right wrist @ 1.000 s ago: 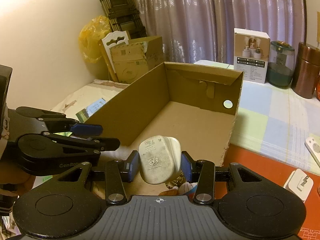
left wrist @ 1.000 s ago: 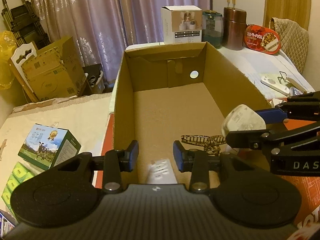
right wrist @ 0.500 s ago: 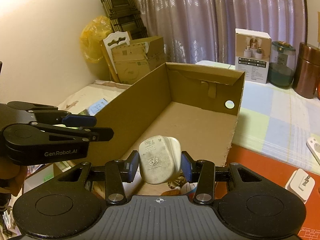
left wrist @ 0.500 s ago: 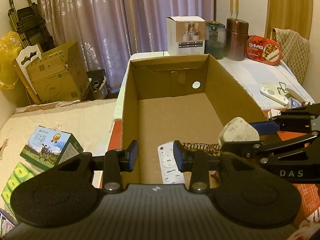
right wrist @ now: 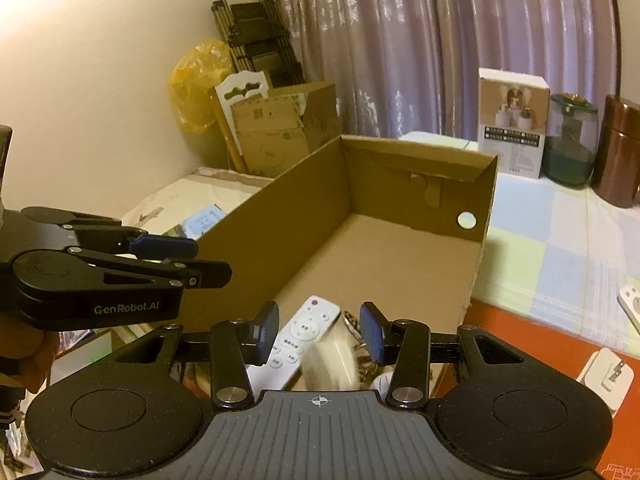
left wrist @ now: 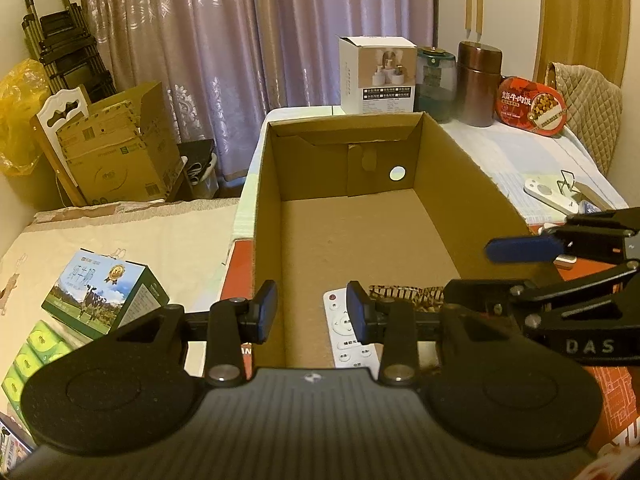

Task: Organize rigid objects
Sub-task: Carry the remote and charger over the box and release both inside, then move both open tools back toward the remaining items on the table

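Hovering over the near end of the cardboard box [right wrist: 416, 240], the right gripper [right wrist: 320, 334] is opening its jaws so the blurred white plug [right wrist: 330, 364] drops inside beside the remote [right wrist: 298, 336], while the left gripper [left wrist: 312, 312] waits closed and empty.

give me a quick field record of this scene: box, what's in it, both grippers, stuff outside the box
box: open cardboard box
in box: white remote; patterned item; blurred white plug dropping
right gripper: jaws opening, plug below them, pads clear
left gripper: nothing between its pads
outside: milk carton; white charger on red surface
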